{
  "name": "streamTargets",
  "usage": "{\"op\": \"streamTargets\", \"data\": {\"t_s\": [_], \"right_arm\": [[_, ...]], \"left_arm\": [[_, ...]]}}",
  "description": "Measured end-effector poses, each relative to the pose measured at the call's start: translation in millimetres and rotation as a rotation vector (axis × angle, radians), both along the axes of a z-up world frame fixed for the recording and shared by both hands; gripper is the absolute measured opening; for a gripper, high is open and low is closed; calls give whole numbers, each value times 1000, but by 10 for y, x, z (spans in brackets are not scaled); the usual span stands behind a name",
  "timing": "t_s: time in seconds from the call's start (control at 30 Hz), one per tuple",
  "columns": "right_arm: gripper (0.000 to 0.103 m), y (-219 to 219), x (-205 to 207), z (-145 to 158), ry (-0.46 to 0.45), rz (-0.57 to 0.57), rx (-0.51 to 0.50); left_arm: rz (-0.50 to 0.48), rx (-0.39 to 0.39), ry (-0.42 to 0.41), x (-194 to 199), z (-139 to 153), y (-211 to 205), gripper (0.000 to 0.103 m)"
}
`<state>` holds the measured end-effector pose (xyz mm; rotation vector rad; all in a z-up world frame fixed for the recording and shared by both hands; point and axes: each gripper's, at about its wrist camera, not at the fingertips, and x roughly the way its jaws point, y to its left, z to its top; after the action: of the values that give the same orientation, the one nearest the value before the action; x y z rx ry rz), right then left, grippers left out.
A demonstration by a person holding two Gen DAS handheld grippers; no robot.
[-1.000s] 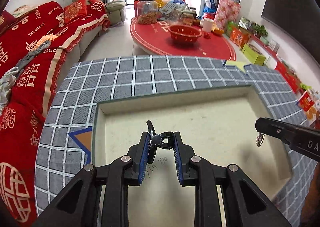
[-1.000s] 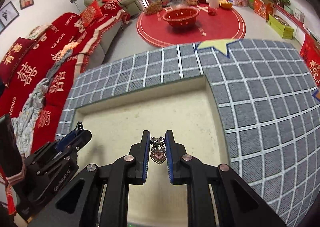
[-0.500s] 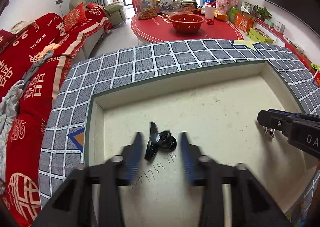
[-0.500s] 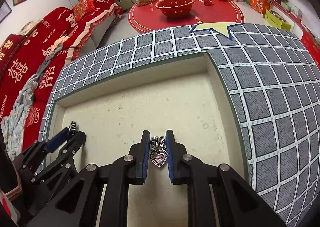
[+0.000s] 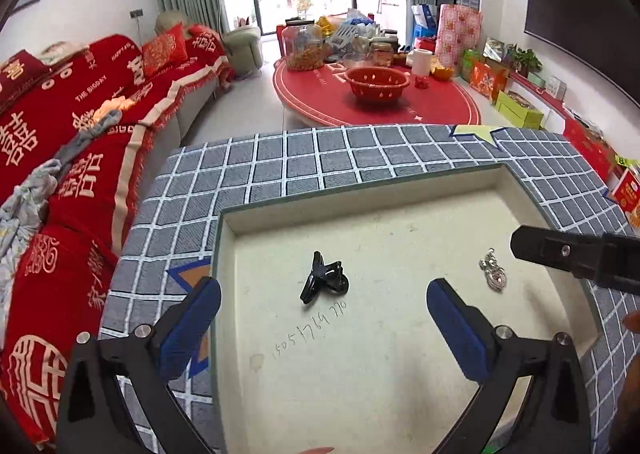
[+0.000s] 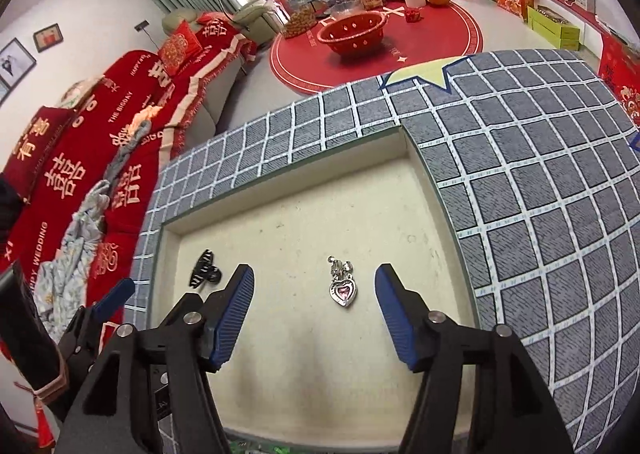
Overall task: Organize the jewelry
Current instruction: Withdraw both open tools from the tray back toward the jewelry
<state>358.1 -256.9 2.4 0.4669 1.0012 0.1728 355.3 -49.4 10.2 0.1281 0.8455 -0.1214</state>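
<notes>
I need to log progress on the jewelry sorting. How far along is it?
Done: the black hair claw and the heart pendant both lie loose on the floor of the cream tray, apart from each other. In hand: nothing; the left gripper and the right gripper have just been opening, pads clear of both pieces. Left: no further jewelry shows outside the tray, so possibly just withdrawing.

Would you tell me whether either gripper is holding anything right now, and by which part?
Nothing is held. Both grippers' jaws have just been opening: the black hair clip and heart pendant lie free in the tray.
</notes>
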Motion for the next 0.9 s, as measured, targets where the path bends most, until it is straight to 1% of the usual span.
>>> {"op": "streamTargets", "data": {"t_s": [0.03, 0.17, 0.2, 0.3, 0.37, 0.43, 0.6, 0.77, 0.9], "right_arm": [[78, -26, -51, 52, -9, -4, 9], [81, -69, -248, 214, -42, -19, 33], [89, -81, -303, 251, -49, -21, 34], [103, -114, -513, 394, -94, -14, 44], [103, -112, -652, 481, -131, -17, 34], [103, -135, -819, 571, -165, -19, 21], [103, -187, -1170, 704, -157, -2, 16], [103, -226, -1538, 656, -150, -2, 1], [103, -248, -1815, 510, -116, -14, -24]], "left_arm": [[-11, 2, -1, -52, 23, -2, 103], [-21, -17, -19, -282, 150, 47, 103], [-25, -21, -21, -351, 177, 67, 103], [-34, -10, -46, -600, 256, 123, 103], [-50, -1, -60, -777, 284, 177, 103], [-54, -5, -50, -947, 270, 248, 103], [-75, -54, 17, -1310, 156, 390, 103], [-75, -81, 65, -1608, 14, 427, 103], [-94, -80, 101, -1778, -120, 354, 103]]}}
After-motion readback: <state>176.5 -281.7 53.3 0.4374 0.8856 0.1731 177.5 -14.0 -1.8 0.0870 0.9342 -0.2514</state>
